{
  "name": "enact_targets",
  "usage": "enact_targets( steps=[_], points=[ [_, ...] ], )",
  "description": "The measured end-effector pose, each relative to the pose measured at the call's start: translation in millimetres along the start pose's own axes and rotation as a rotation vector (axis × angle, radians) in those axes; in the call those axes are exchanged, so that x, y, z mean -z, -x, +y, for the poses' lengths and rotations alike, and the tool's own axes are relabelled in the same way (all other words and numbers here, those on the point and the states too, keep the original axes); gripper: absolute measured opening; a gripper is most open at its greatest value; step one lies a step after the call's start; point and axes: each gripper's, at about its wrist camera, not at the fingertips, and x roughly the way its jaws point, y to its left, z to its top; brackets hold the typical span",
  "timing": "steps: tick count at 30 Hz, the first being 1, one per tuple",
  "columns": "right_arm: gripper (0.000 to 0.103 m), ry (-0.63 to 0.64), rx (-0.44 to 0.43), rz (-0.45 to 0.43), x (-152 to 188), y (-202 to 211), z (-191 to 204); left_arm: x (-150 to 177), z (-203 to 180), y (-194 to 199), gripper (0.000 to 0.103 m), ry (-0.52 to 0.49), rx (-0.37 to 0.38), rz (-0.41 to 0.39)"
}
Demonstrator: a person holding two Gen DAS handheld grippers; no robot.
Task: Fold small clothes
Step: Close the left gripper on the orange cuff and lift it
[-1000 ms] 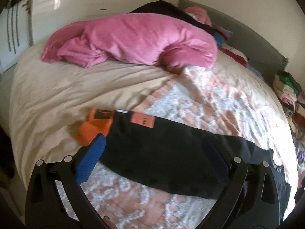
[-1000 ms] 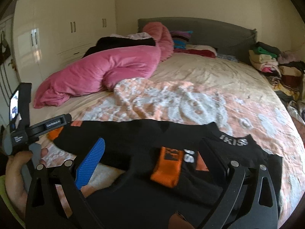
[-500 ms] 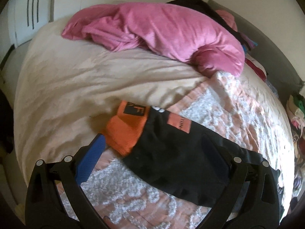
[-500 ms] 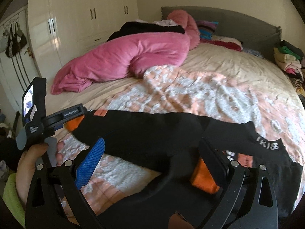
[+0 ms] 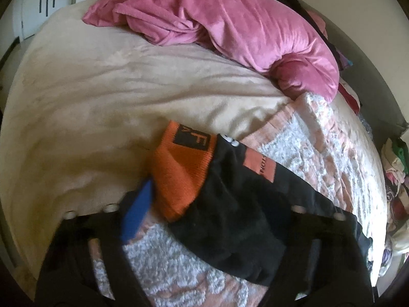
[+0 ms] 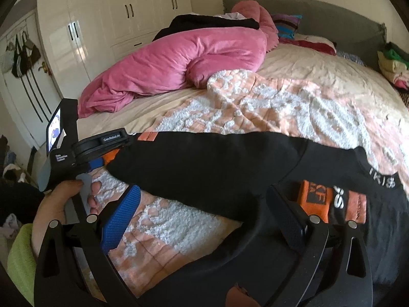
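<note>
Left gripper (image 5: 217, 204) jaws just closing around orange cuff (image 5: 181, 176) of black garment (image 6: 217, 168) (near bed's left edge); right gripper (image 6: 204, 209) jaws wide, empty. Risk: pinching coverlet (image 6: 281, 107) too.

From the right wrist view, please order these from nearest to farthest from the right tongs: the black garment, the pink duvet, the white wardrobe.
1. The black garment lies across the bed right between the right tongs.
2. The pink duvet is bunched further up the bed, to the left.
3. The white wardrobe stands against the wall behind the bed, farthest.
</note>
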Motion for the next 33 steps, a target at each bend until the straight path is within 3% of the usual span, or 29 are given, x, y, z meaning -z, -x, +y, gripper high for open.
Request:
enact_targets(
  steps=[2,3,6,10,14,20,33],
  points=[
    [0.098,-0.016,-0.004,0.003,2.7,0.3,-2.4,-0.8,2.3,-1.7,0.035,0.004,0.0,-0.012],
    [0.098,-0.021,-0.004,0.004,3.4,0.7,-3.9,-1.6,2.0,-2.9,0.027,-0.004,-0.007,-0.017],
    [0.098,-0.039,-0.003,0.002,6.0,3.7,-8.2,-2.3,-3.1,-2.1,0.018,-0.059,0.0,-0.028],
    [0.098,-0.068,0.003,-0.013,10.0,12.7,-15.9,-4.7,-8.9,16.4,0.005,-0.07,0.089,-0.089],
    [0.098,-0.094,0.018,-0.033,15.3,24.7,-23.9,-5.1,-17.0,41.8,0.005,-0.084,0.222,-0.154],
    [0.098,-0.143,0.031,-0.072,25.7,49.1,-37.8,-2.8,-26.1,71.5,0.005,-0.091,0.347,-0.209],
    [0.098,-0.216,0.123,-0.156,44.8,102.1,-69.8,17.3,-70.5,126.0,0.005,-0.208,0.532,-0.257]
  ],
)
